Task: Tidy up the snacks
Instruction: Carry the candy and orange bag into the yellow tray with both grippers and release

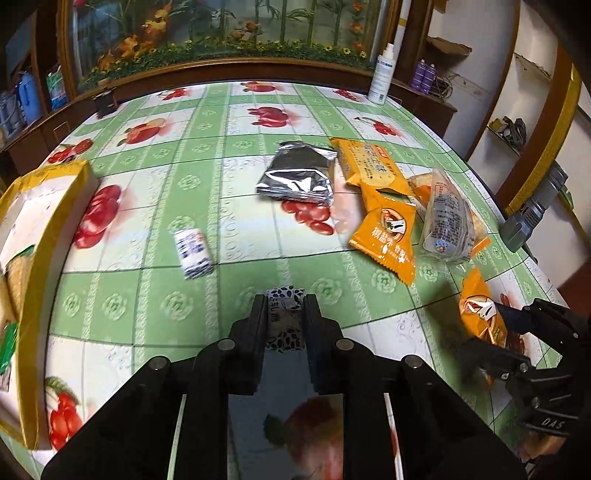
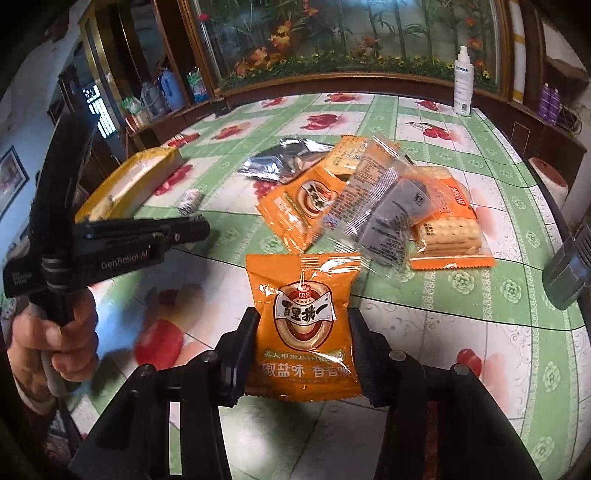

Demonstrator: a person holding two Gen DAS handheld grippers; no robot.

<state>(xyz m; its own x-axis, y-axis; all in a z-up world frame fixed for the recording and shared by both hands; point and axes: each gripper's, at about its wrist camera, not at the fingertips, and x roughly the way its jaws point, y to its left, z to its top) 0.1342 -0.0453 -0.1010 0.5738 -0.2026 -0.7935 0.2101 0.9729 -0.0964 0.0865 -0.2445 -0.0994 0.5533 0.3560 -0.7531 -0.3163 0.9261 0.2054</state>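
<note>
My left gripper (image 1: 285,301) is shut on a small black-and-white candy (image 1: 284,319), held above the table. A second black-and-white candy (image 1: 194,253) lies ahead on the cloth. My right gripper (image 2: 303,328) is shut on an orange snack packet (image 2: 303,325), also seen at the right of the left wrist view (image 1: 480,314). A yellow-edged box (image 1: 33,236) stands at the left. A pile lies ahead: silver packet (image 1: 297,173), orange packets (image 1: 384,236), clear wrapper (image 1: 447,218), cracker pack (image 2: 447,229).
A white spray bottle (image 1: 380,74) stands at the table's far edge. A grey flashlight-like object (image 1: 532,210) lies at the right edge. A wooden cabinet with a glass flower display (image 1: 229,33) runs behind the table.
</note>
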